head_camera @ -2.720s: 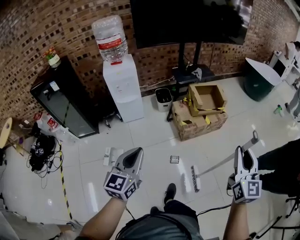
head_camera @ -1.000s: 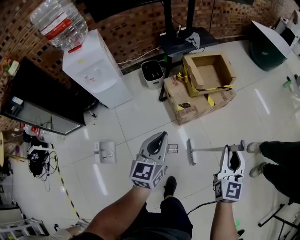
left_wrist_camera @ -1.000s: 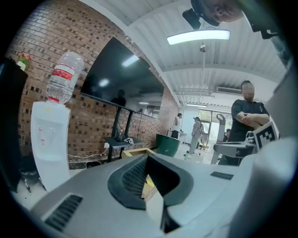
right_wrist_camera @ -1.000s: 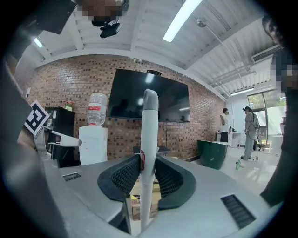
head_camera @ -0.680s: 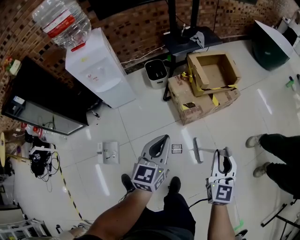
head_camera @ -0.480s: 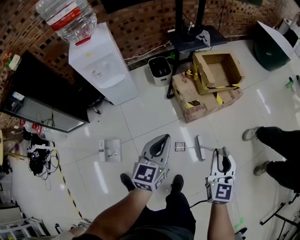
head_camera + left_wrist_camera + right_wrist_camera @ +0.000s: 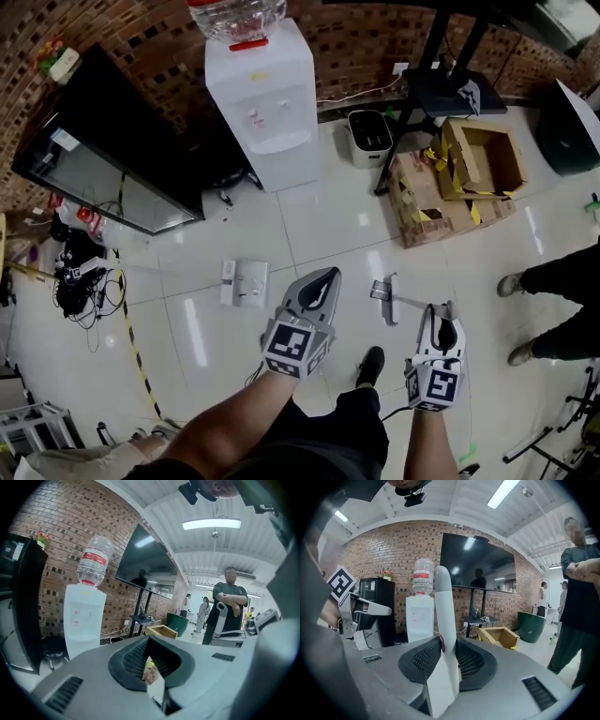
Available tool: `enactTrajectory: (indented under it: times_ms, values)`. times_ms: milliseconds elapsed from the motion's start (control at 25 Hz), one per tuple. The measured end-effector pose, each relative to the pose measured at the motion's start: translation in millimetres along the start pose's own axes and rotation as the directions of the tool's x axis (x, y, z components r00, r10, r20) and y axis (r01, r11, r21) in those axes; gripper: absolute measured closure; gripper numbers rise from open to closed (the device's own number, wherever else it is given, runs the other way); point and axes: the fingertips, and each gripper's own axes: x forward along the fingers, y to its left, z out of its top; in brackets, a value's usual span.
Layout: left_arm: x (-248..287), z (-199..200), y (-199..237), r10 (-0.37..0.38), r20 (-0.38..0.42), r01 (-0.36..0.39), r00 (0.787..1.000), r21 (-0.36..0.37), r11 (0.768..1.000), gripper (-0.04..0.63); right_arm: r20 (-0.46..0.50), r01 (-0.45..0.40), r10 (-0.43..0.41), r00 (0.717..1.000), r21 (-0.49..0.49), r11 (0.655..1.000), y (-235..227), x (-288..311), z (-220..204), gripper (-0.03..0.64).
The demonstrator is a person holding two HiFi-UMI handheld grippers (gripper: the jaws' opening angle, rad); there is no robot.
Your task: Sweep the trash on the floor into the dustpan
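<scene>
My right gripper is shut on the pale handle of a broom, whose white head rests on the tiled floor ahead of it. A small grey piece of trash lies right against the head's left side. In the right gripper view the broom handle stands upright between the pads of my right gripper. My left gripper hangs over the floor left of the trash, jaws together, nothing in them. A flat white thing, possibly the dustpan, lies further left. In the left gripper view only a thin slit shows at my left gripper.
A person's legs and shoes stand at the right. Cardboard boxes, a small white bin and a TV stand are at the back right, with a water dispenser and a black cabinet along the brick wall. Cables lie at left.
The view has swung, shifting the room to the right. The gap between broom head and trash has closed, so they now touch. Both grippers keep their grip states.
</scene>
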Motion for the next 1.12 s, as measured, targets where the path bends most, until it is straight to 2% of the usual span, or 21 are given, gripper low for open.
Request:
enactTrajectory:
  times_ms: [240, 480, 760, 960, 1120]
  values:
    - [-70.1, 5.2, 81.0, 0.056, 0.009, -0.056, 0.998, -0.012, 0.998, 0.589, -0.027, -0.067, 0.067, 0.997, 0.001, 0.998, 105.1, 14.3, 10.7, 0.494]
    - [-155.5, 9.5, 165.9, 0.159, 0.019, -0.158, 0.987, -0.036, 0.987, 0.589, -0.052, -0.132, 0.132, 0.990, 0.010, 0.991, 203.8, 21.4, 25.5, 0.494]
    - [-246.5, 3.3, 254.5, 0.305, 0.027, -0.303, 0.952, -0.058, 0.951, 0.589, -0.076, -0.226, 0.227, 0.971, 0.025, 0.974, 315.0, 36.0, 35.8, 0.492]
    - [-301.6, -0.7, 294.2, 0.374, 0.032, -0.371, 0.927, -0.081, 0.925, 0.589, -0.079, -0.281, 0.283, 0.956, 0.035, 0.959, 387.8, 43.1, 49.4, 0.491]
    - [-340.9, -2.1, 316.6, 0.419, 0.048, -0.412, 0.907, -0.112, 0.905, 0.589, -0.104, -0.296, 0.303, 0.947, 0.079, 0.952, 436.4, 46.9, 57.1, 0.491]
